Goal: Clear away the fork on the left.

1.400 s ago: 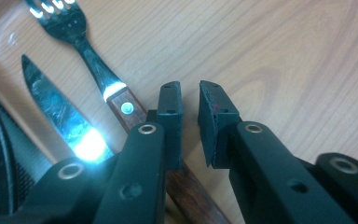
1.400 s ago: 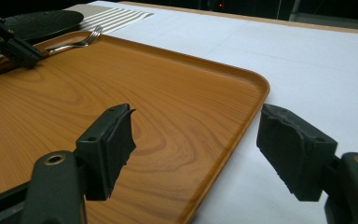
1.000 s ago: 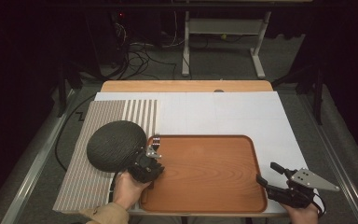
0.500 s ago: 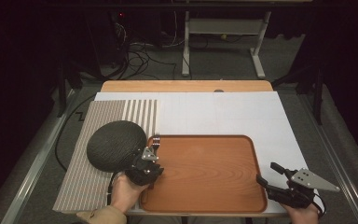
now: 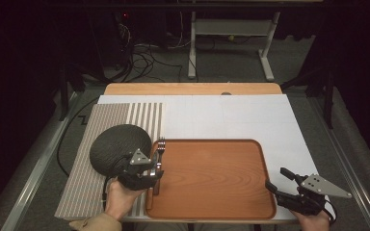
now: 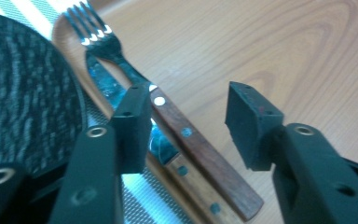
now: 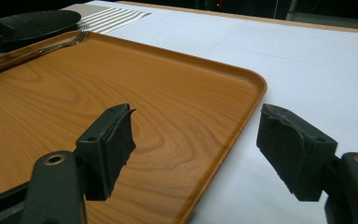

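At the wooden tray's (image 5: pixel 212 183) left rim, seen from above, my left gripper (image 5: pixel 147 169) hovers over the wooden-handled steel fork (image 5: pixel 159 161). In the left gripper view, jaws apart, fork (image 6: pixel 186 133) and a wood-handled knife (image 6: pixel 177 161) between them. Right gripper view: my right gripper (image 7: pixel 193 144) gapes, straddling the tray's (image 7: pixel 121 88) edge.

A dark round plate (image 5: pixel 117 147) sits at the lower left of the frame on a striped placemat (image 5: pixel 106 144). A white sheet (image 5: pixel 250 118) covers the tabletop (image 5: pixel 192 89) at centre and right. Beyond, at the top, cables (image 5: pixel 139 53) lie on the floor beside a white stand (image 5: pixel 231 43).
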The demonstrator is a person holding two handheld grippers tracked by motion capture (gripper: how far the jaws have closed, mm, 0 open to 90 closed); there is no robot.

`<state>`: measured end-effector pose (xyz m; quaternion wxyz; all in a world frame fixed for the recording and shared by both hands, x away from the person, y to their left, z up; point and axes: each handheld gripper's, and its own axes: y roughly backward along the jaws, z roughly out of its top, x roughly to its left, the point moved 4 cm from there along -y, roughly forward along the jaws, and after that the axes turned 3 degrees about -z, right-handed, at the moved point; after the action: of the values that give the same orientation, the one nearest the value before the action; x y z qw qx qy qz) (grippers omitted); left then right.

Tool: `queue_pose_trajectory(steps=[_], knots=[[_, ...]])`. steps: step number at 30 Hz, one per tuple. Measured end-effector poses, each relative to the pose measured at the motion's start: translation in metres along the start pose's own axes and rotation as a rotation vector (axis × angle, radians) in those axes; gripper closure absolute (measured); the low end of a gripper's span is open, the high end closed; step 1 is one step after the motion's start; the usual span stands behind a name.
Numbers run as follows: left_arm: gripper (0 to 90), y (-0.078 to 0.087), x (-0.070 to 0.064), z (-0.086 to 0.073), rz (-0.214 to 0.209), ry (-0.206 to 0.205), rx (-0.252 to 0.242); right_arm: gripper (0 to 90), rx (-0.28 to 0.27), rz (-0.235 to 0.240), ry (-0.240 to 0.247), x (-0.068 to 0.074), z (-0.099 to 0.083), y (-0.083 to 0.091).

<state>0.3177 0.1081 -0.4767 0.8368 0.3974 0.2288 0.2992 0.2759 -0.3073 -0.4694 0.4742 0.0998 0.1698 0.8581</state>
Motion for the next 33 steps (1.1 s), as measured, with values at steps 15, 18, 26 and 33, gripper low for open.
queue_pose_trajectory(steps=[15, 18, 26, 33], knots=[[37.8, 0.023, 0.017, -0.011, 0.042, 0.035, -0.129, 27.1, 0.002, -0.008, -0.001, 0.000, -0.001, 0.001], [35.2, 0.028, 0.020, -0.014, 0.057, 0.036, -0.156, 27.0, 0.002, -0.010, -0.004, -0.001, -0.001, 0.002], [34.3, 0.040, 0.026, -0.026, 0.043, 0.034, -0.242, 27.0, -0.002, -0.015, -0.007, -0.001, -0.001, 0.003], [33.6, 0.056, 0.039, -0.042, 0.027, 0.059, -0.348, 27.0, -0.012, -0.018, -0.021, -0.001, -0.001, 0.006]])
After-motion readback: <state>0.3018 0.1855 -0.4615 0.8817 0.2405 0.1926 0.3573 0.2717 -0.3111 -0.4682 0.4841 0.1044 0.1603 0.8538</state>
